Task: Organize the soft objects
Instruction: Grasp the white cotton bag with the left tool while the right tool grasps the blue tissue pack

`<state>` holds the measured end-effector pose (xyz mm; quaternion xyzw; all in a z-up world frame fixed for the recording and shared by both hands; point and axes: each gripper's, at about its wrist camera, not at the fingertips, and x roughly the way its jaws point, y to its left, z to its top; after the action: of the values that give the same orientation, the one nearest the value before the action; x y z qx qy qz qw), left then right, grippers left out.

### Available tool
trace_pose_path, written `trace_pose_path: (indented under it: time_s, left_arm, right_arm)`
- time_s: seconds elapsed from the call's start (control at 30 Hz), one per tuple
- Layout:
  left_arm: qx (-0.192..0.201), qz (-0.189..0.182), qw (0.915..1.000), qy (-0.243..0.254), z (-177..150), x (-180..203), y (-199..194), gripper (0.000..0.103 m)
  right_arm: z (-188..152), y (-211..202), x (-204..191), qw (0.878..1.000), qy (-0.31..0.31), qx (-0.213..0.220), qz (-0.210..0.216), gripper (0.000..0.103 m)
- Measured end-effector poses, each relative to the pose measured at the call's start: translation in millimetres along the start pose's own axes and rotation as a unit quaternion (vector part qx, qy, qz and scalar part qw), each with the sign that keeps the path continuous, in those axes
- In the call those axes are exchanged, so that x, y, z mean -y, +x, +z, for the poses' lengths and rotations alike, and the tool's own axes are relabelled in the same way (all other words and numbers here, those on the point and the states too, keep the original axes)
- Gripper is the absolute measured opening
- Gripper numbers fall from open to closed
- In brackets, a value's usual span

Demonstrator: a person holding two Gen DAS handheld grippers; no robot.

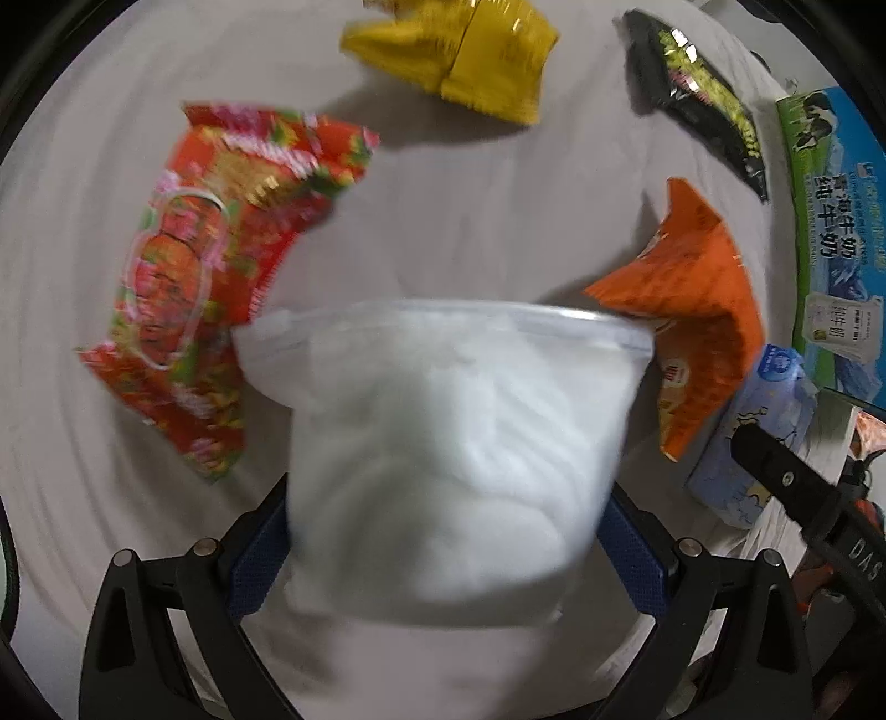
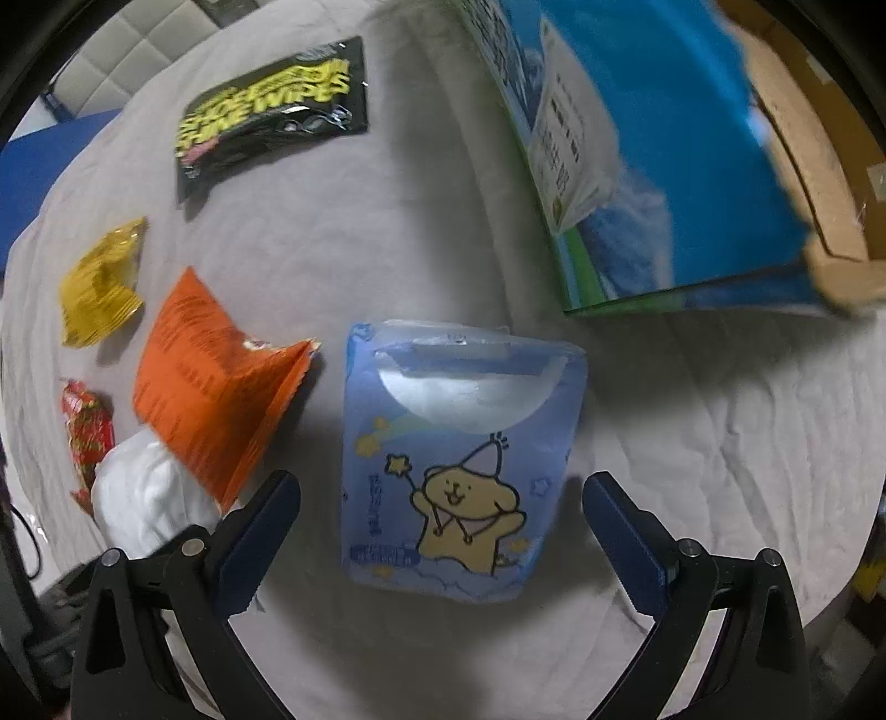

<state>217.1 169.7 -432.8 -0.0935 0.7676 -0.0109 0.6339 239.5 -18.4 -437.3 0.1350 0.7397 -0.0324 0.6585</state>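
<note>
Two grippers work over a grey quilted sheet (image 2: 692,443) strewn with soft packs. The left gripper (image 1: 443,526) has its blue-padded fingers (image 1: 257,559) pressed against both sides of a white bag (image 1: 443,421), which fills the gap between them and juts forward past the tips, its clear zip edge farthest from the camera. The view is blurred, so finer detail of the grip cannot be made out.

Around the white bag, in the left wrist view: a red floral pack (image 1: 210,277) lies just beside its left corner, an orange pack (image 1: 698,310) touches or overlaps its right corner, a yellow pack (image 1: 454,50) sits well beyond it, and a black wipes pack (image 1: 703,105) lies beyond and to the right. A milk carton box (image 1: 830,221) stands at the far right edge.

The right gripper (image 2: 443,526) is spread wide and holds nothing. A blue tissue pack (image 2: 459,459) printed with a cartoon dog lies on the sheet between its fingers, clear of both pads, its far end reaching beyond the tips. In that view the white bag (image 2: 144,498) sits to the left of the tissue pack, partly under the orange pack (image 2: 216,382), and the box (image 2: 664,166) rises beyond and right of it.
</note>
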Motion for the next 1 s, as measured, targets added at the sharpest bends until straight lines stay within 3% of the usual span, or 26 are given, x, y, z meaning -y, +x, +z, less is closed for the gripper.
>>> trace_pose_path:
  time_s: [0.1, 0.2, 0.33, 0.47, 0.7, 0.83, 1.0]
  left_arm:
    - [0.008, -0.006, 0.9999, -0.001, 0, -2, 5, 0.087]
    - [0.017, -0.009, 0.9998, -0.002, -1, -4, 1, 0.083]
    - [0.028, -0.015, 0.9994, -0.01, -1, -14, -12, 0.079]
    - [0.039, -0.009, 0.9991, -0.01, -12, -16, -17, 0.077]
    - [0.067, 0.01, 0.9975, -0.02, -48, -13, -30, 0.076]
    - [0.074, 0.007, 0.9971, -0.018, -70, -5, -41, 0.076]
    - [0.071, 0.029, 0.9962, -0.042, -93, 11, -52, 0.076]
  right_arm:
    - [3, 9, -1, 1.0, 0.012, -0.008, 0.006, 0.102]
    - [3, 17, -5, 1.0, 0.016, -0.01, 0.002, 0.094]
    - [-2, 25, -12, 1.0, 0.012, -0.019, -0.009, 0.069]
    - [-6, 30, -21, 0.999, 0.004, -0.027, -0.016, 0.055]
    - [-24, 32, -29, 0.998, -0.034, -0.038, -0.032, 0.046]
    - [-36, 36, -29, 0.998, -0.048, -0.045, -0.024, 0.045]
    - [-54, 31, -27, 0.997, -0.069, -0.042, -0.004, 0.045]
